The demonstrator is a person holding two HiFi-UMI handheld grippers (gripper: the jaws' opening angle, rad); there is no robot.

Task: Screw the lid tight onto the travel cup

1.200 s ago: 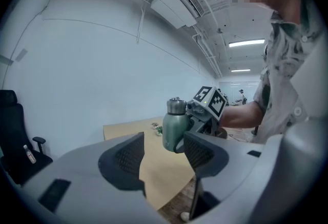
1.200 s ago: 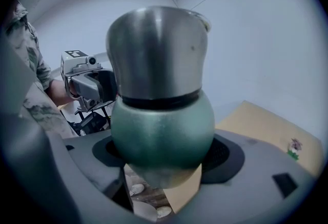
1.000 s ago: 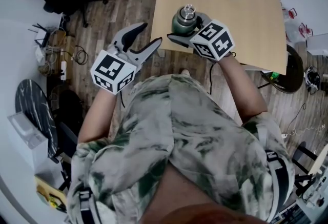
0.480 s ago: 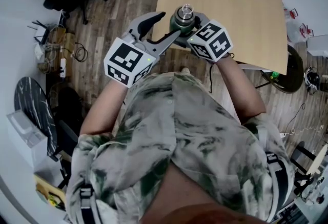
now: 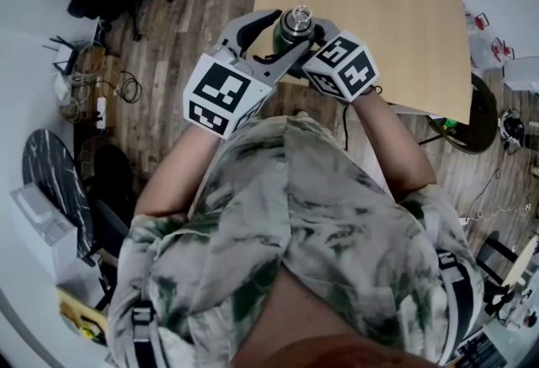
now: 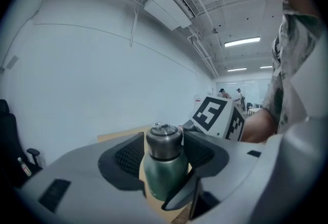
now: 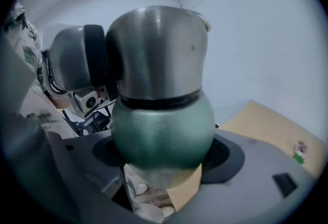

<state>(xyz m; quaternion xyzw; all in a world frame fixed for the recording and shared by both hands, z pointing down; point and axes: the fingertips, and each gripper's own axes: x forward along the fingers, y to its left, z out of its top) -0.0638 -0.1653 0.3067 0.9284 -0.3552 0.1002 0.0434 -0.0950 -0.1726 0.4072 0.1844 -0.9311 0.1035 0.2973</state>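
Right gripper view: right claw point(image 7: 164, 155) pinching travel cup point(image 7: 163, 128) body; left claw point(image 6: 164, 156) spread around lid point(image 6: 164, 141).

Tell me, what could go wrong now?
The right tool holds the travel cup in the air by its rounded green belly; it might slip or spin during twisting. The left tool has its pads beside the steel lid; an off-centre pinch could make it slip off.
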